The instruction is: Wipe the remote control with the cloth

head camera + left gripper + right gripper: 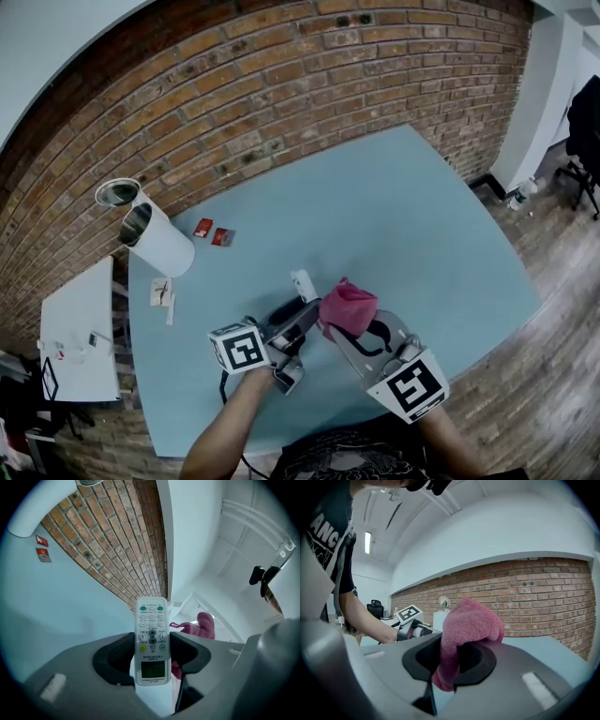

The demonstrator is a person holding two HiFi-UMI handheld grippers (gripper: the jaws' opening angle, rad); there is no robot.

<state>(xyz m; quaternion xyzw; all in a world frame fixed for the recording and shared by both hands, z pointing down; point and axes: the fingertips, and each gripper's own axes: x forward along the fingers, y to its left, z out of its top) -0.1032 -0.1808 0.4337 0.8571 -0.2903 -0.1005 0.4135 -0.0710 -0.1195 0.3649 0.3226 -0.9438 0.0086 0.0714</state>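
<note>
Nearest the head camera, the left gripper (298, 323) and the right gripper (349, 328) are held over the near part of the blue table (412, 216), pointing toward each other. The white remote control (303, 284) projects from the left jaws. The pink cloth (347, 307) is bunched at the right jaws, just beside the remote; contact between the two cannot be confirmed from this angle. A white cylindrical container (157, 239) is at the table's far left, by the brick wall (281, 84). Left gripper view: the jaws stand wide, clamped on both long sides of the remote, button face toward the camera, display nearest. Right gripper view: the jaws are closed on the cloth, which rises in a fold above them. The left gripper's marker cube (408, 613) shows beyond, to the left.
</note>
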